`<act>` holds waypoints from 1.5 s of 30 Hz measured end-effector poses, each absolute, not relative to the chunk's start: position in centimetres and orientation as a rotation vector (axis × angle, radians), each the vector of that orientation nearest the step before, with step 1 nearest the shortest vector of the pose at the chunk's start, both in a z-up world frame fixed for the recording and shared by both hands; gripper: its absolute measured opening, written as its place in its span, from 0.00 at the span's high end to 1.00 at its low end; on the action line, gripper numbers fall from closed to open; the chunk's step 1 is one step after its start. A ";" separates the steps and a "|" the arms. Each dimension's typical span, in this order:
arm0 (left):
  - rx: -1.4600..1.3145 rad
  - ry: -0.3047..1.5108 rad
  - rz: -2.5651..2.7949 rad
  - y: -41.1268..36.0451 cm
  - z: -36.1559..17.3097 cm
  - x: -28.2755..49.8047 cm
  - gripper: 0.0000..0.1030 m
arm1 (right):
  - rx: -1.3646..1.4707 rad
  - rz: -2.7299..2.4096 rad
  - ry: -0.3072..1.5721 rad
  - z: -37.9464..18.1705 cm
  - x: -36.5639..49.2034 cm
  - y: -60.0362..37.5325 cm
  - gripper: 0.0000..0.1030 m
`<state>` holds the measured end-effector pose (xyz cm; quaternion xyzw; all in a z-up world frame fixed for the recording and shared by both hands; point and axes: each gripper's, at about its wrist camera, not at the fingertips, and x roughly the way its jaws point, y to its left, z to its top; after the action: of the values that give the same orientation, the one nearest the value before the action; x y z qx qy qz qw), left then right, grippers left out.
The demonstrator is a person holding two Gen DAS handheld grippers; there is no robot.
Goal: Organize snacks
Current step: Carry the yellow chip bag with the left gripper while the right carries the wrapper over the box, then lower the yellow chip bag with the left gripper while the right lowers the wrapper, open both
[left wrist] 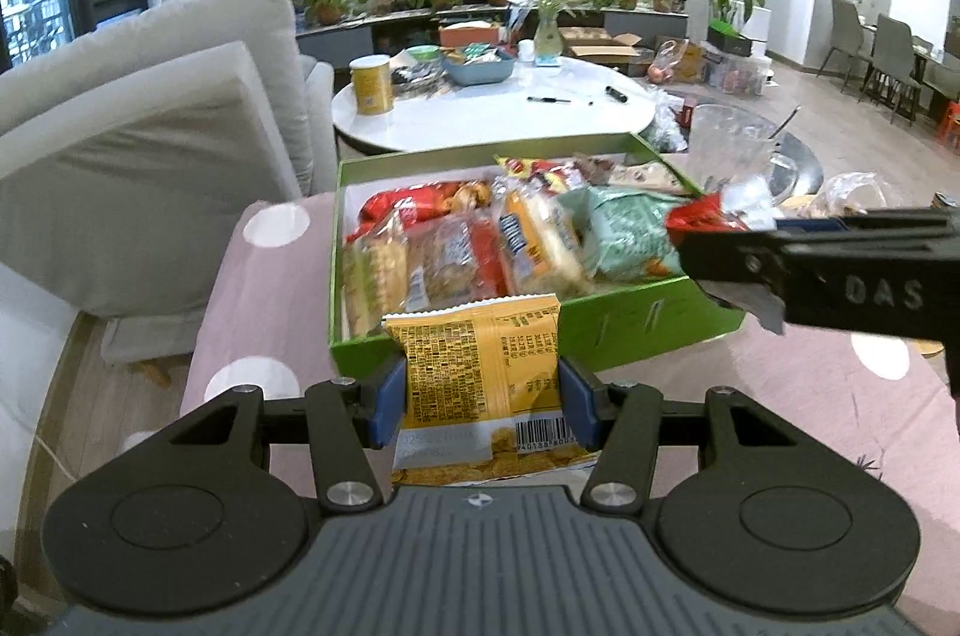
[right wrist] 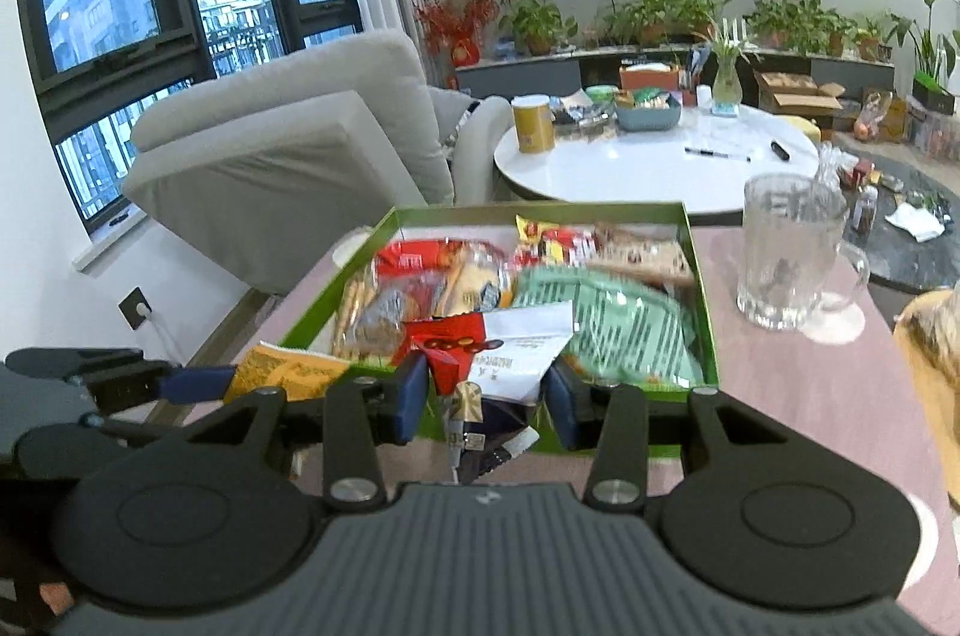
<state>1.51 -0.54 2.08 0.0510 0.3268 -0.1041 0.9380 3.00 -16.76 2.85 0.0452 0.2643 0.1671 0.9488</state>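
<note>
On the pink polka-dot tablecloth (left wrist: 258,276) sits a green box (left wrist: 630,321), already pretty stuffed with snack packs: a red bag (left wrist: 414,204) toward the back left, a couple of clear-wrapped biscuit packs (left wrist: 456,258) in the middle, and a mint-green bag (left wrist: 624,231) on the right side. The left gripper (left wrist: 483,399) has its blue pads clamped on both sides of a yellow snack packet (left wrist: 474,360), printed back facing up with the barcode near the bottom edge, and the packet's top edge sits right at the near wall of the box, overlapping it from the left wrist view. The right gripper (right wrist: 486,393) is squeezing a red and white packet (right wrist: 504,348) between its pads, with a second darker wrapper (right wrist: 480,432) dangling just under it; can't really tell if that one's pinched too or just stuck along. That bundle is held over the near edge of the box, in front of the mint-green bag. From the left camera you can see the right gripper coming in from the right side above the box's near right corner. A clear glass mug (right wrist: 786,258) stands on the cloth just right of the box. Behind it all is a white round table (right wrist: 648,162) with a yellow canister (right wrist: 533,123) and a blue bowl (right wrist: 648,114) of stuff.
</note>
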 end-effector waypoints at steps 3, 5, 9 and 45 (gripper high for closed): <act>0.107 0.659 -0.231 -1.0 2.6 1.8 0.51 | 0.090 0.341 0.517 3.4 3.3 -16.9 0.14; 0.116 0.649 -0.241 -1.3 3.0 2.3 0.51 | 0.089 0.341 0.505 3.7 3.5 -17.0 0.14; 0.138 0.621 -0.241 -1.7 3.8 2.9 0.51 | 0.094 0.339 0.497 4.1 4.2 -17.3 0.14; 0.169 0.676 -0.216 -2.9 3.8 14.5 0.51 | 0.160 0.288 0.537 3.8 11.3 -18.0 0.14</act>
<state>14.47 -2.88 3.75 0.0824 0.3304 -0.1058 0.9343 11.28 -18.03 3.75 0.0788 0.2642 0.1417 0.9508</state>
